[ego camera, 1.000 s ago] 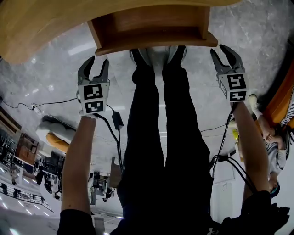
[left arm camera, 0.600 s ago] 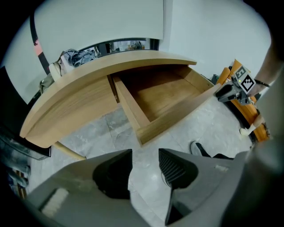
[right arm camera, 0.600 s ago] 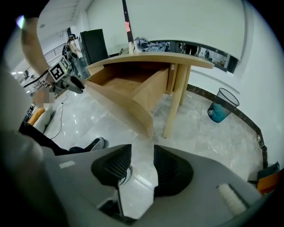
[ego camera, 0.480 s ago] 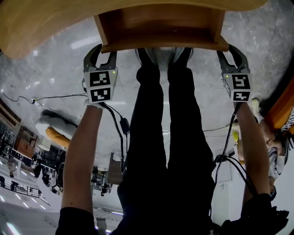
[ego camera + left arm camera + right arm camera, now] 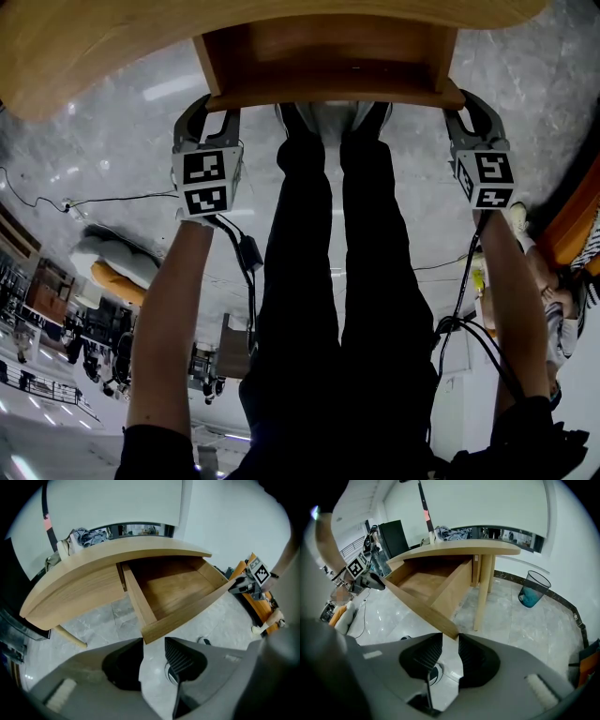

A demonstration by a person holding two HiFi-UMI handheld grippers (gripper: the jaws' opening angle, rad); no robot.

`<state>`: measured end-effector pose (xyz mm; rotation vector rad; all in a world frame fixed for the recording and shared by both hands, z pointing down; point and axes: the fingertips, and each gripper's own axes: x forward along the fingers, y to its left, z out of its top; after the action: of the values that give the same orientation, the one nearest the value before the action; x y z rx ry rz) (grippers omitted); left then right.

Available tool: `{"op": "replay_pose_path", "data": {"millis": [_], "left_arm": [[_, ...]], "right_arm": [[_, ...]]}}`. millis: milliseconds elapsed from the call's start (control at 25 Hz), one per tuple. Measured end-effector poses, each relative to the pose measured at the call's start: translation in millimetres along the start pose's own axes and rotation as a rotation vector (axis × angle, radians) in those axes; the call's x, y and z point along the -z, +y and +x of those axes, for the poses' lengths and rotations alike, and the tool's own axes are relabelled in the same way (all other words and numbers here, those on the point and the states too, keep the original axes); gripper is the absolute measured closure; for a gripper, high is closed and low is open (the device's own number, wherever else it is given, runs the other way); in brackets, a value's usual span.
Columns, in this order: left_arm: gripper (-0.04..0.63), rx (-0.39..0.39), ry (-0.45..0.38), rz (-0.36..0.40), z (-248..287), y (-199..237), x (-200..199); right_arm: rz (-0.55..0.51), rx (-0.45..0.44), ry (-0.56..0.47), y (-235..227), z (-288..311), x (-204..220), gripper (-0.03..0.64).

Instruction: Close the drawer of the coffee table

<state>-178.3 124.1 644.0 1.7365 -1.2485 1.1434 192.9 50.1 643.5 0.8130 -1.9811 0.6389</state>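
The drawer [image 5: 328, 52] stands pulled well out from the front edge of the coffee table [image 5: 84, 47], so the whole push is still to do; the left gripper [image 5: 210, 108] straddles the front panel's left corner, its jaws just narrowed but not pinching; the right gripper [image 5: 467, 108], also just narrowed, looks clamped on the right corner; smooth pale wood, curved top, boxy empty drawer, glossy grey stone floor [image 5: 122, 131].

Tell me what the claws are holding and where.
Both claws have just been closing: the left claw around the left corner of the drawer front, the right claw around its right one. Whether their pads press it cannot be told.
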Motion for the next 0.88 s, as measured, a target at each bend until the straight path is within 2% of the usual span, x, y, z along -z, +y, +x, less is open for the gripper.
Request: {"op": "replay_pose_path", "data": {"millis": [160,640,880], "left_arm": [[0.451,-0.006,-0.002,-0.044,-1,1,-3],[0.451,0.004,-0.021,-0.105,-17,2,-14],[0.451,0.007,-0.018,-0.122,-17,0,-12]], "right_arm": [[0.011,-0.011,0.01,0,0,1,0.506],[0.03,-0.006,0.003,-2,-12,-16,0.508],[0.02,-0.002,0.032,-4,-13,-17,0.506]]}}
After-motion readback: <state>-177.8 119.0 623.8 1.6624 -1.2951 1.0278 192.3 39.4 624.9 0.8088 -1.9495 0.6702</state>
